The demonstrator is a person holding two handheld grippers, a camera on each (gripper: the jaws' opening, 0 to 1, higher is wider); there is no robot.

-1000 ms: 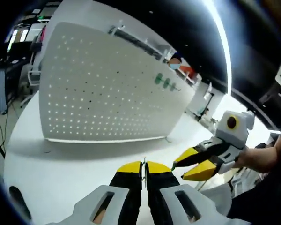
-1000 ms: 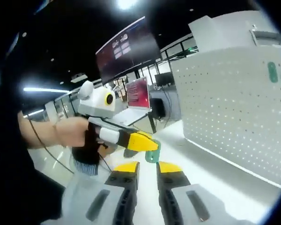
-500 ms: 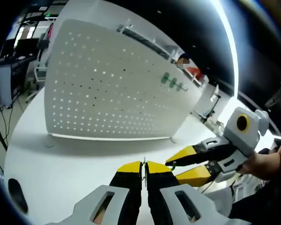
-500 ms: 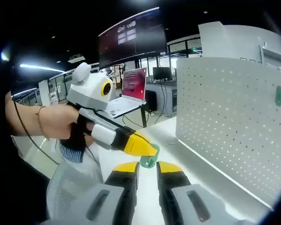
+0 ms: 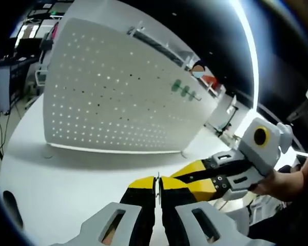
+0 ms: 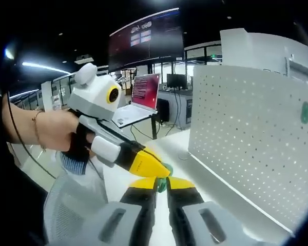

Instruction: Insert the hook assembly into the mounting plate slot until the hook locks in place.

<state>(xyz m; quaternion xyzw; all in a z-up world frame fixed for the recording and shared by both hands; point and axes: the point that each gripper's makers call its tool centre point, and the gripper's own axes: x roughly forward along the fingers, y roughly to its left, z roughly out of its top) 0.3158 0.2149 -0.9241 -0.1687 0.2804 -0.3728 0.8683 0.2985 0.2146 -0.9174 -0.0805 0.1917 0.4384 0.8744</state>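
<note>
in the left gripper view the left gripper (image 5: 157, 180) points over the white desk (image 5: 66, 174) at the pegboard (image 5: 113, 97), its yellow-tipped jaws pressed together with nothing seen between them. the right gripper (image 5: 192, 174) reaches in level from the right, its tips beside the left's. in the right gripper view its jaws are narrow around a small green hook (image 6: 162, 184). the pegboard, a white perforated sheet, stands upright on the desk's far side, with green hooks (image 5: 184, 90) near its top right corner.

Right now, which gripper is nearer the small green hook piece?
Right. The green hook piece sits between the right gripper jaws' tips; the left gripper hovers just beside it, tips almost touching.
</note>
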